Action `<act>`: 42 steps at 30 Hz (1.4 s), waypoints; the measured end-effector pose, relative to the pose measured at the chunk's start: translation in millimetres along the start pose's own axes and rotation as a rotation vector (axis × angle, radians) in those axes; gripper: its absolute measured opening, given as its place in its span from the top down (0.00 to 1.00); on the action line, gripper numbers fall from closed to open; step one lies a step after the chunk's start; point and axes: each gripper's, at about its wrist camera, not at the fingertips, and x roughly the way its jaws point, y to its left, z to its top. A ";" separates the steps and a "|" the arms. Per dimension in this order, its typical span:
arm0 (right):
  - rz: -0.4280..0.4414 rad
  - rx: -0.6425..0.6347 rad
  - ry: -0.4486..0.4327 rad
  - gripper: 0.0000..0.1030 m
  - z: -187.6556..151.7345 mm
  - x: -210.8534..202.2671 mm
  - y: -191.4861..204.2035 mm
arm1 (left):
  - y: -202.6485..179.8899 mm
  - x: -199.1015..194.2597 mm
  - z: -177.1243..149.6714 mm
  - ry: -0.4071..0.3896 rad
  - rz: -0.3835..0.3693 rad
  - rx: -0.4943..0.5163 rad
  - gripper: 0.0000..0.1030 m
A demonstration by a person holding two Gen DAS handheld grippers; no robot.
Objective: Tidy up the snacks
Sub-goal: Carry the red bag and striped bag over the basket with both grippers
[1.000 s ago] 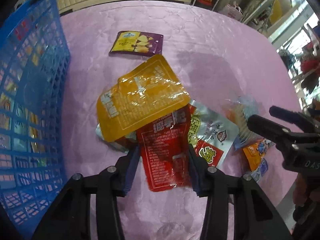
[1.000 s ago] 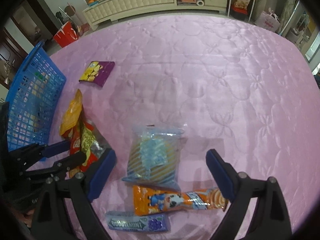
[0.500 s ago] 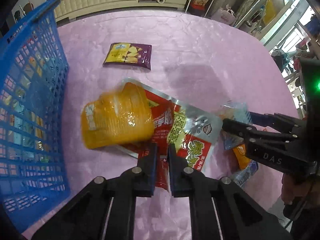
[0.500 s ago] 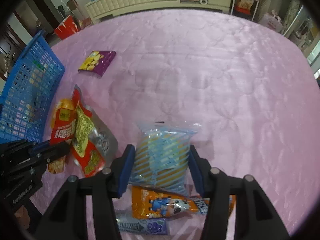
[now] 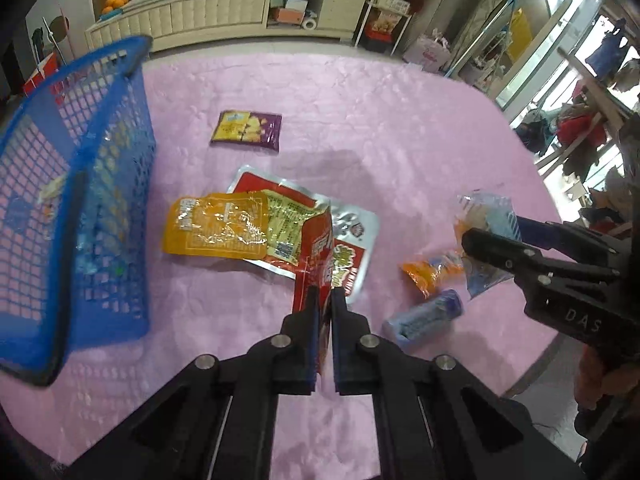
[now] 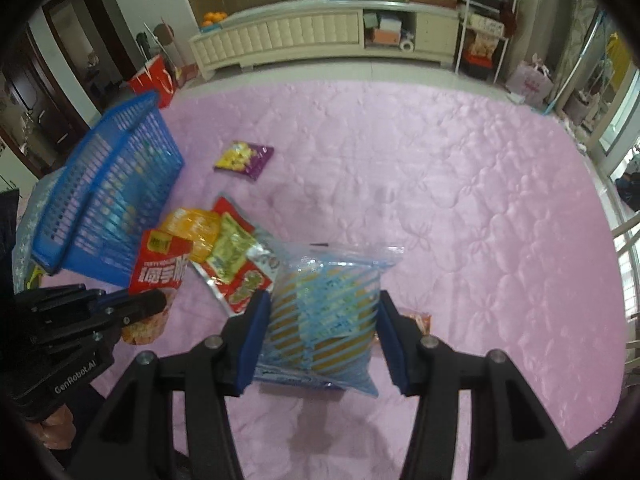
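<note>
Left wrist view: the left tool point(image 5: 325, 300) has just clamped the red packet point(image 5: 316, 256) and lifted it; the right tool point(image 6: 322, 312) grips the blue-striped bag point(image 6: 324, 312) aloft. Blue basket point(image 5: 100, 184) waits far left.

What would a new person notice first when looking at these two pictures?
Most likely the two lifted snacks: the right gripper is closed on a blue-striped clear bag, and the left gripper pinches a red packet by its edge. Next, the blue basket at the left of the pink cloth, with an orange pouch lying beside it.
</note>
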 end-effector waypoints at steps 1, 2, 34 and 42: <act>0.002 0.002 -0.012 0.45 1.3 -8.3 2.3 | -0.4 -10.6 -2.3 -0.014 -0.004 -0.003 0.96; 0.004 -0.002 -0.022 0.45 2.8 -16.6 5.6 | -3.8 -17.3 -2.2 -0.023 -0.006 -0.006 0.96; 0.112 -0.210 -0.162 0.45 57.8 -64.4 202.1 | 121.8 -186.5 2.5 -0.256 0.061 -0.038 0.96; 0.150 -0.265 -0.127 0.45 81.6 -29.2 230.6 | 160.4 -168.9 19.5 -0.231 0.075 -0.076 0.96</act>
